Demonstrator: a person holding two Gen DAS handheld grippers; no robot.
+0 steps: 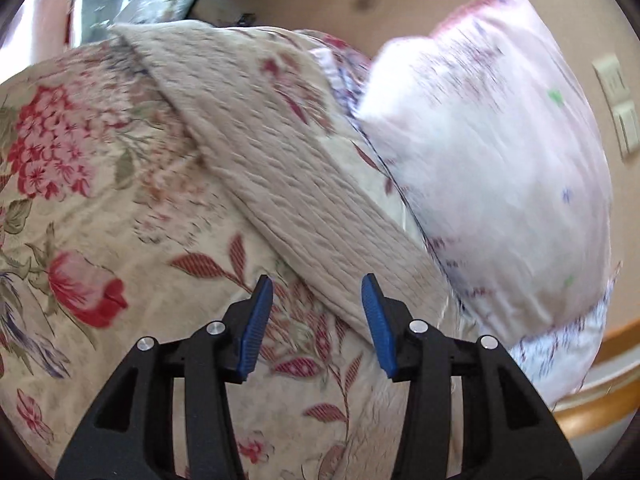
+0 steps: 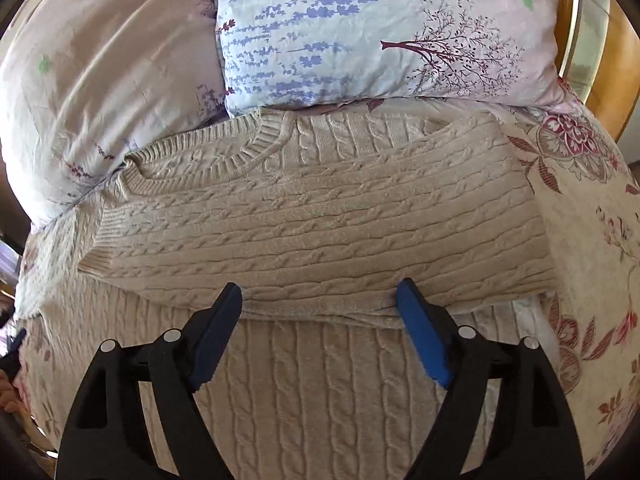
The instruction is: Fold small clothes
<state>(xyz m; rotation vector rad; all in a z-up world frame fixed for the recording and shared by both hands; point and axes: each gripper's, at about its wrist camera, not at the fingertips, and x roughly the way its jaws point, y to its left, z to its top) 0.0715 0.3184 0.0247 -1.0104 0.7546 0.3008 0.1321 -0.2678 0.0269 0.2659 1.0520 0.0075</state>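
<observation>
Sweater (image 2: pixel 320 216) on the bed (image 2: pixel 592 240) has one sleeve folded across; more folds remain. Both claws, left claw (image 1: pixel 318 300) and right claw (image 2: pixel 320 304), are spread, holding nothing.

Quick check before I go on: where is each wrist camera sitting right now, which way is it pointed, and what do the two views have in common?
Left wrist: sits behind the open left gripper, looking across the floral bedspread at a strip of the sweater and a pink pillow; blurred.
Right wrist: sits behind the open right gripper, looking down over the folded sweater toward the pillows; lavender-print pillow ahead.
Shared: sweater, bedspread, pink pillow. Only the grippers show; no hands.
</observation>
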